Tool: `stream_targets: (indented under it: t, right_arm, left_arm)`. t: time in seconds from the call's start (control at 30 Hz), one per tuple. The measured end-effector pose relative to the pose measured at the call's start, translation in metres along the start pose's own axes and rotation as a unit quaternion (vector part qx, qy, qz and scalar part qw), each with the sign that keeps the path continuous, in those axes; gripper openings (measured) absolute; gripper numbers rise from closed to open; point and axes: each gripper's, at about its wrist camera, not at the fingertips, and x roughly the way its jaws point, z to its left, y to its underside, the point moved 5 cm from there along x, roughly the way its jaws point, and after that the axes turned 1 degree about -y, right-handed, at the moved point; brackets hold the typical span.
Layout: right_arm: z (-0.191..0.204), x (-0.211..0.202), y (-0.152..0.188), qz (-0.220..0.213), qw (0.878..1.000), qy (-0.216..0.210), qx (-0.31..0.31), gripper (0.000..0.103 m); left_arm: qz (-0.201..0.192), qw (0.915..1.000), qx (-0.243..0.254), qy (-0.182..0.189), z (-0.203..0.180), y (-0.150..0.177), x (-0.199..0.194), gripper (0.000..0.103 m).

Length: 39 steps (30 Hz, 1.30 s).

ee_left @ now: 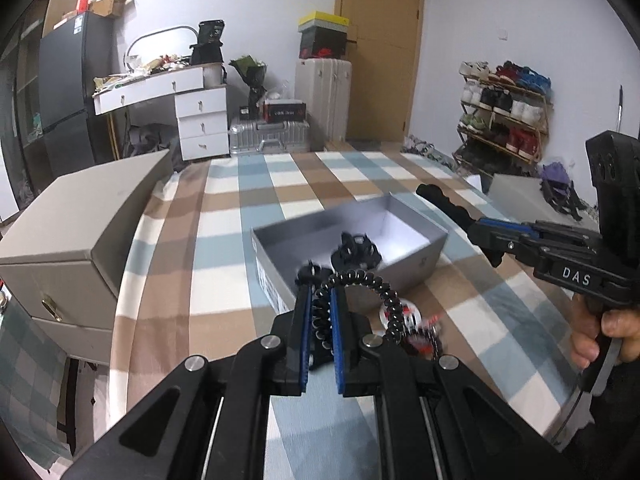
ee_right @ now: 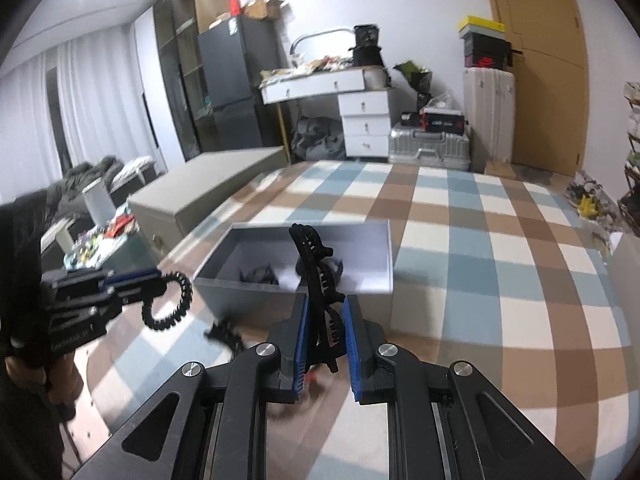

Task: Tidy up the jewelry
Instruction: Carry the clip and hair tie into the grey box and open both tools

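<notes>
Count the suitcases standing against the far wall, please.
2: a white upright suitcase beside the wooden door, and a silver suitcase lying flat left of it. Others may be hidden.

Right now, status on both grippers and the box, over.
Left gripper shut on black bead bracelet. Right gripper shut on black hair claw. Grey box open, black pieces inside. Path clear.

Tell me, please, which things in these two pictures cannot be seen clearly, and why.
- Dark items inside the grey box: right wrist view, blurred, unidentifiable.
- Red and white pieces on the bedspread: left wrist view, blurred, partly behind the bead bracelet.
- Hair claw: lower end hidden between the right gripper fingers.
</notes>
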Motion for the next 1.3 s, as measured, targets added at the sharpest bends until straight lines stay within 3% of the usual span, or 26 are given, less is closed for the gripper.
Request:
stream_targets:
  t: [0.37,1.03,1.3]
  right_arm:
    - [-0.022,0.026,-0.015,-0.007,0.997,-0.025,0.074,0.016]
    - [-0.021,0.073,-0.008,0.046,0.996,-0.022,0.068,0.016]
    - [-0.008,0.067,0.0,0.075,0.992,-0.065,0.078,0.016]
  left_arm:
    - [-0.02,0.9996,-0.017,-0.012,0.001,-0.025,0.031,0.005]
    - [0.025,0.9989,-0.017,-0.036,0.007,-0.011,0.054,0.004]
    - [0.025,0.9982,-0.013,-0.053,0.016,-0.012,0.054,0.005]
